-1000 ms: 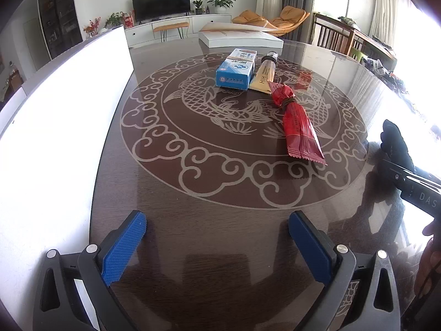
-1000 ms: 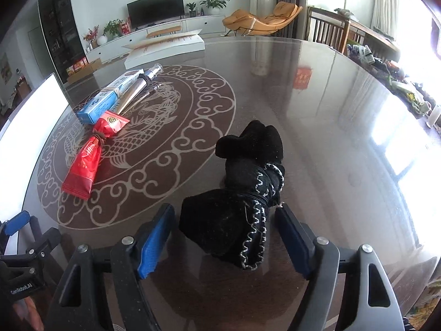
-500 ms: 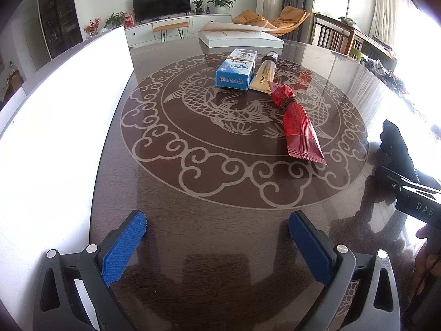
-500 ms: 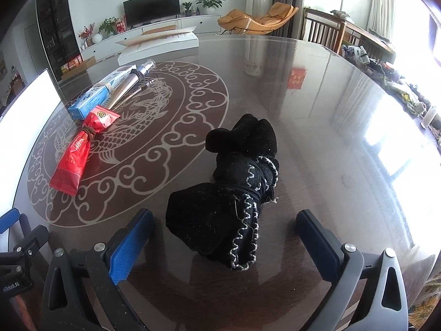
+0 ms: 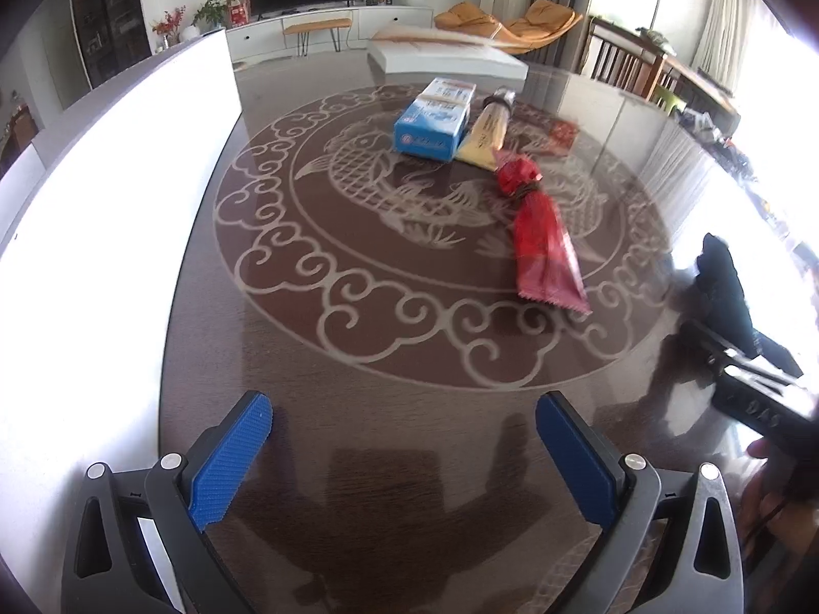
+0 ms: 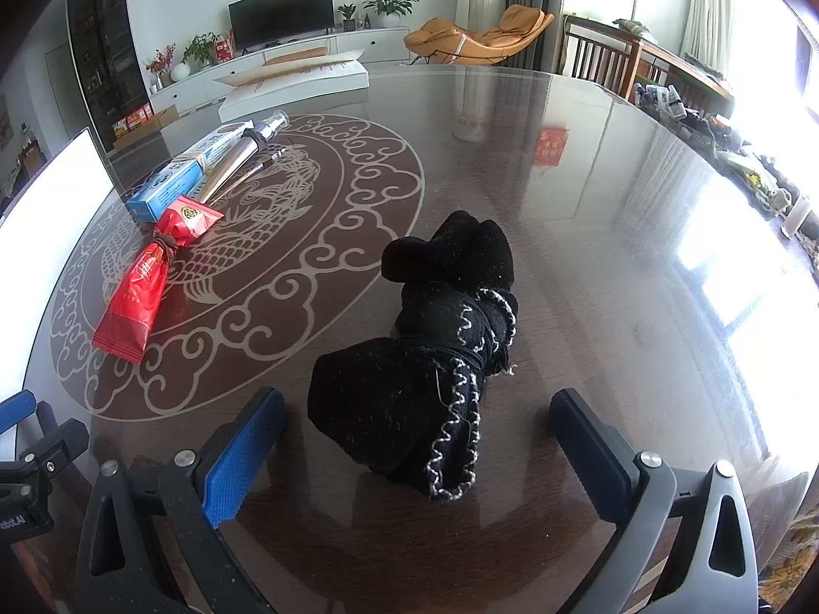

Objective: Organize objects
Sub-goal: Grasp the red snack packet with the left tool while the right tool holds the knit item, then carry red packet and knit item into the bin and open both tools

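1. Right gripper (image 6: 417, 440) stands with its jaws spread wide and grips nothing; its blue pads (image 6: 240, 455) are clear of the cloth on both sides.
2. Between and just ahead of those jaws lies a black knitted bundle (image 6: 440, 353) with pale stitching, resting on the dark glossy table (image 6: 588, 194) and touching neither pad.
3. Ahead and to the left of the right gripper, well apart from the bundle, a red packet (image 6: 148, 276) lies on the table's pale fish-and-cloud pattern; beyond it sit a blue box (image 6: 179, 174) and a tube (image 6: 240, 153) side by side.
4. Left gripper (image 5: 404, 453) is likewise wide open and empty, with bare tabletop between its pads.
5. Far ahead of the left gripper lie the same box, tube and packet; the bundle shows at its right edge.
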A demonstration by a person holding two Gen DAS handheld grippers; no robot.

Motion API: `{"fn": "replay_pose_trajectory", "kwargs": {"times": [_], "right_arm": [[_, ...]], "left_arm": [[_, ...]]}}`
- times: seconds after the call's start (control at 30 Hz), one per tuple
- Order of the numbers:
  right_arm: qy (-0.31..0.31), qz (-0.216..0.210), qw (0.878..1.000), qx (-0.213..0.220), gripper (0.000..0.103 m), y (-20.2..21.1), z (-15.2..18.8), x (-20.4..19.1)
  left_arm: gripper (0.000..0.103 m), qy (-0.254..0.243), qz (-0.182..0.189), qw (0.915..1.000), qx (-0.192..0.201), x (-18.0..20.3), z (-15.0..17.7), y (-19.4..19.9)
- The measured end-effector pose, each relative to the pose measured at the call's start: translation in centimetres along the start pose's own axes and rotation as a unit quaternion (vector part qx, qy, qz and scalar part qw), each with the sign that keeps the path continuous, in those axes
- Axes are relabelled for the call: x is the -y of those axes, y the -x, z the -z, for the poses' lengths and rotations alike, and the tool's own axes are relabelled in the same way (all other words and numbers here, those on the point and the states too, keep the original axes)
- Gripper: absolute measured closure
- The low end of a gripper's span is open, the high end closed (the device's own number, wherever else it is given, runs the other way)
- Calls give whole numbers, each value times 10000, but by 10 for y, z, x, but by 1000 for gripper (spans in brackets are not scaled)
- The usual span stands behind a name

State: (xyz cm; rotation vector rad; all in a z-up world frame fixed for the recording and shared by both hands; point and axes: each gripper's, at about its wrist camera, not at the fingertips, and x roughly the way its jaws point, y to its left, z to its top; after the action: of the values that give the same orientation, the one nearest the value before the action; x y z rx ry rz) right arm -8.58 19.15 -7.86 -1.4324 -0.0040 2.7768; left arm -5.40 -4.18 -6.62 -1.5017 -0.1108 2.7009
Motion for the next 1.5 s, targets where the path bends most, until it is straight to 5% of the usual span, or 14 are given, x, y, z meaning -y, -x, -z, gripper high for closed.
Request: {"fn": "replay_pose_trajectory", "kwargs": {"times": [0.23, 0.43, 0.53, 0.57, 0.6, 0.77, 0.93, 1.03, 1.13, 1.17, 1.23, 1.3, 1.4, 1.5], "right_arm": [[-3, -2, 10000, -1, 0, 0, 0, 0], [0, -2, 10000, 0, 0, 0, 0, 0], [-2, -6, 10000, 0, 0, 0, 0, 0], [-2, -6, 10000, 0, 0, 0, 0, 0], [-3, -8, 10000, -2, 0, 0, 0, 0], [-668, -472, 9965, 178, 0, 10, 3, 25], [-1753, -1225, 9763, 315, 0, 26, 8, 65], [-1422, -1443, 9792, 105, 0, 27, -6, 47], [-725, -1113, 9907, -298, 3, 12, -32, 16], [-607, -962, 9922, -507, 10, 2, -37, 10], [-546, -527, 9953, -599, 49, -7, -42, 8], [-649, -578, 9942, -627, 67, -7, -41, 11], [-553, -551, 9954, -558, 69, 2, -33, 5], [-397, -1090, 9923, -439, 69, 31, -34, -21]], "left_arm": [[0, -552, 325, 9971, 423, 45, -46, 9], [4, -686, -18, 9976, -73, 63, -82, -48], [48, -713, -130, 9973, -125, 64, -88, -63], [80, -814, -42, 9967, -18, 65, -87, -61], [86, -868, -17, 9962, 1, 65, -86, -59], [86, -416, 228, 9988, 93, 41, -58, -40], [86, -136, 447, 9982, 372, 21, -21, 1], [86, -148, 519, 9972, 520, 17, -11, 20], [86, -74, 674, 9956, 643, 14, -13, 42], [86, -43, 757, 9947, 690, 11, -14, 51], [86, 10, 909, 9925, 817, 4, -19, 74], [86, 85, 1024, 9901, 959, -12, -23, 99], [86, 233, 924, 9887, 1159, -48, -25, 134], [86, 404, 514, 9902, 1235, -94, -18, 158]]}}
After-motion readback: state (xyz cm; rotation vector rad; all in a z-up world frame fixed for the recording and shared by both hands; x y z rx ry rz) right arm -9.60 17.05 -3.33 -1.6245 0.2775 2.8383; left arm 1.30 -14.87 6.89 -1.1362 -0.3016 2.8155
